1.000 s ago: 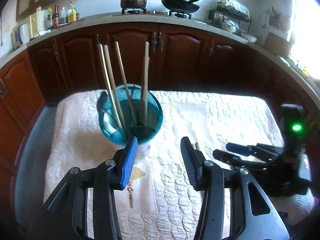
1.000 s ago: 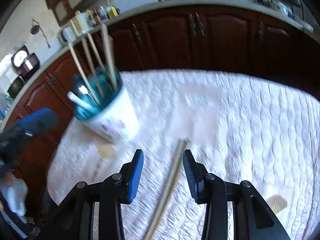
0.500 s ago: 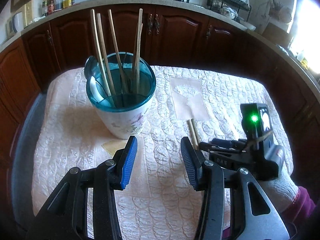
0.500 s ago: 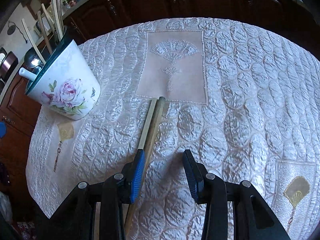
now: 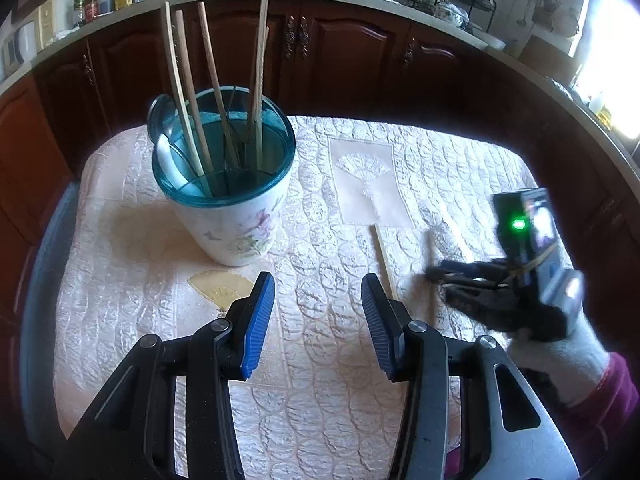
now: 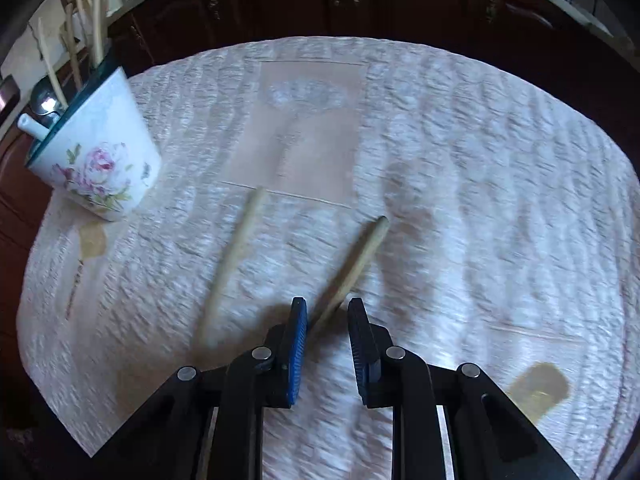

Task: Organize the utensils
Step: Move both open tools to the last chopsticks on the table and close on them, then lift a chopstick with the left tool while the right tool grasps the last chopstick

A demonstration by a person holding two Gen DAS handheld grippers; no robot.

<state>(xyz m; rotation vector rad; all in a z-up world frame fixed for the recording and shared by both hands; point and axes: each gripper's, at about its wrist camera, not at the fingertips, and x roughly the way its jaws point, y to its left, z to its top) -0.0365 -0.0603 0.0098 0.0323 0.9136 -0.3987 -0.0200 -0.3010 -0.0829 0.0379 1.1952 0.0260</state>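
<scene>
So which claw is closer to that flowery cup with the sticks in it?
Left. The left claw hangs open just in front of the cup; the right claw is off to the side, closing around a loose chopstick.

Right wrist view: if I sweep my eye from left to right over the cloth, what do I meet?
Flowered utensil cup → loose chopstick lying on the cloth → second chopstick, its near end between the closing fingers of the right gripper → tan fan patch.

The surface wears a shiny, bumpy, quilted cloth, the chopsticks look like smooth pale wood, the cup is glossy white with painted flowers and a see-through teal plastic rim, and the cupboards are dark polished wood.
</scene>
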